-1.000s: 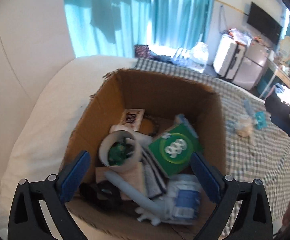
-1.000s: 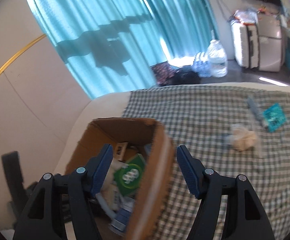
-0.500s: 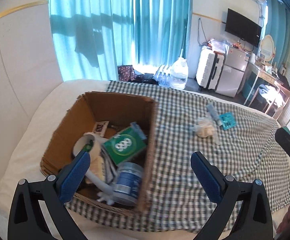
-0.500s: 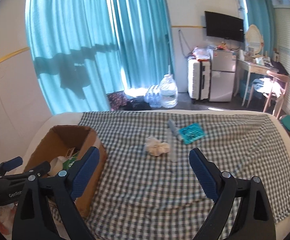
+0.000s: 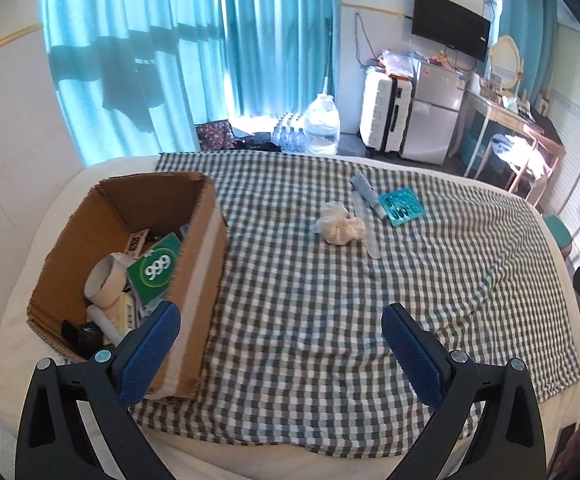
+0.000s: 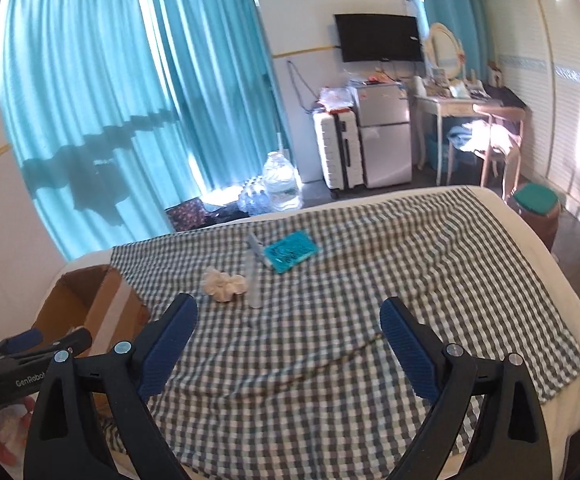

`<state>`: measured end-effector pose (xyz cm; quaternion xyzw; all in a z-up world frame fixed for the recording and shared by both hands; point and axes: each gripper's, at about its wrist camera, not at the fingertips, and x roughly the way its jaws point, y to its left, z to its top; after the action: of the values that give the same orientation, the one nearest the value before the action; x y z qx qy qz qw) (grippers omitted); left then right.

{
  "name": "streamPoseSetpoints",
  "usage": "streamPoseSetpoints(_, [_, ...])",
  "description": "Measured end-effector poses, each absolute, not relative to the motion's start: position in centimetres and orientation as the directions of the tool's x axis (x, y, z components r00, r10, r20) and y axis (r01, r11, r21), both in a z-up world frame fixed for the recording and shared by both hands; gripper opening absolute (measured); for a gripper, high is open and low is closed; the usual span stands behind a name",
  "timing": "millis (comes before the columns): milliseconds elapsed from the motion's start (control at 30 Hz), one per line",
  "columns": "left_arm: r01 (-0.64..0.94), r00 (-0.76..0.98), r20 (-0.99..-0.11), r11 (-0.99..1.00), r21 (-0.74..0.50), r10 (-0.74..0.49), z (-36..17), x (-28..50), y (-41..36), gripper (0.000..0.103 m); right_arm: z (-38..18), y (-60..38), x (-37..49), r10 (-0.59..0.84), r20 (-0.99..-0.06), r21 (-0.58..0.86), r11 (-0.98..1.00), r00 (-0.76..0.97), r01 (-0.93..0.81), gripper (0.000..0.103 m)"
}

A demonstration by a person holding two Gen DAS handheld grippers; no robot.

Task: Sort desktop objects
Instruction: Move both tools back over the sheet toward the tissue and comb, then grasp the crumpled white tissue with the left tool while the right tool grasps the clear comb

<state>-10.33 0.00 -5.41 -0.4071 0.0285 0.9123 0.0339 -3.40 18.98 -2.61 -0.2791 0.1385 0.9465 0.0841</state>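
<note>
checked cloth [image 5: 309, 300] covers the bed; cardboard box [image 5: 202, 248] sits on its left end, open top. inside the box: green 999 pack [image 5: 154, 270], tape roll [image 5: 104, 282], white tube [image 5: 104, 322], some black thing [image 5: 82, 334], other bits too cluttered to tell. still out on the cloth, well apart from the box: cream scrunchie [image 5: 339, 224], clear tube [image 5: 365, 226] just beside it, grey tube [image 5: 365, 192] and teal packet [image 5: 401, 206] beyond, the packet touching the grey tube. left hand-held gripper [image 5: 281, 344] wide, nothing between the blue pads, left pad in front of the box's near corner. right hand-held gripper [image 6: 288, 338] wide too, empty, above bare cloth with the scrunchie and tubes ahead. right view also shows the left tool at the left edge beside the box. curtains [image 5: 194, 52], suitcase [image 5: 383, 114], water jug [image 5: 321, 126] behind the bed.
</note>
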Motion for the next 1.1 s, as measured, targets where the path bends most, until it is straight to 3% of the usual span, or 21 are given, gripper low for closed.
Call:
streamPoseSetpoints(200, [-0.102, -0.632, -0.775, -0.993, 0.057, 0.020, -8.2, -12.2, 3.1, 0.103, -5.0, 21.6, -3.5, 0.081, -0.573, 0.245, -0.933, -0.815, -0.265, 0.093])
streamPoseSetpoints(633, [-0.105, -0.603, -0.797, -0.993, 0.062, 0.014, -14.7, -20.4, 6.1, 0.103, -14.2, 22.1, -9.3, 0.025, -0.710, 0.238, -0.932, -0.704, -0.274, 0.093])
streamPoseSetpoints(833, [-0.062, -0.557, -0.828, -0.998, -0.030, 0.060, -18.3, -26.8, 7.0, 0.103, -17.7, 23.2, -13.0, 0.014, -0.763, 0.227, -0.930, -0.646, -0.288, 0.093])
streamPoseSetpoints(1033, [-0.064, -0.594, -0.805, -0.997, 0.037, 0.009, -20.9, -31.8, 8.4, 0.103, -18.4, 22.0, -18.7, -0.001, -0.750, 0.177, -0.964, -0.662, -0.199, 0.093])
streamPoseSetpoints(1100, [-0.081, -0.584, -0.811, -0.997, 0.020, 0.031, -21.8, -33.0, 8.4, 0.096, -18.4, 21.0, -21.3, -0.008, -0.743, 0.157, -0.974, -0.669, -0.163, 0.093])
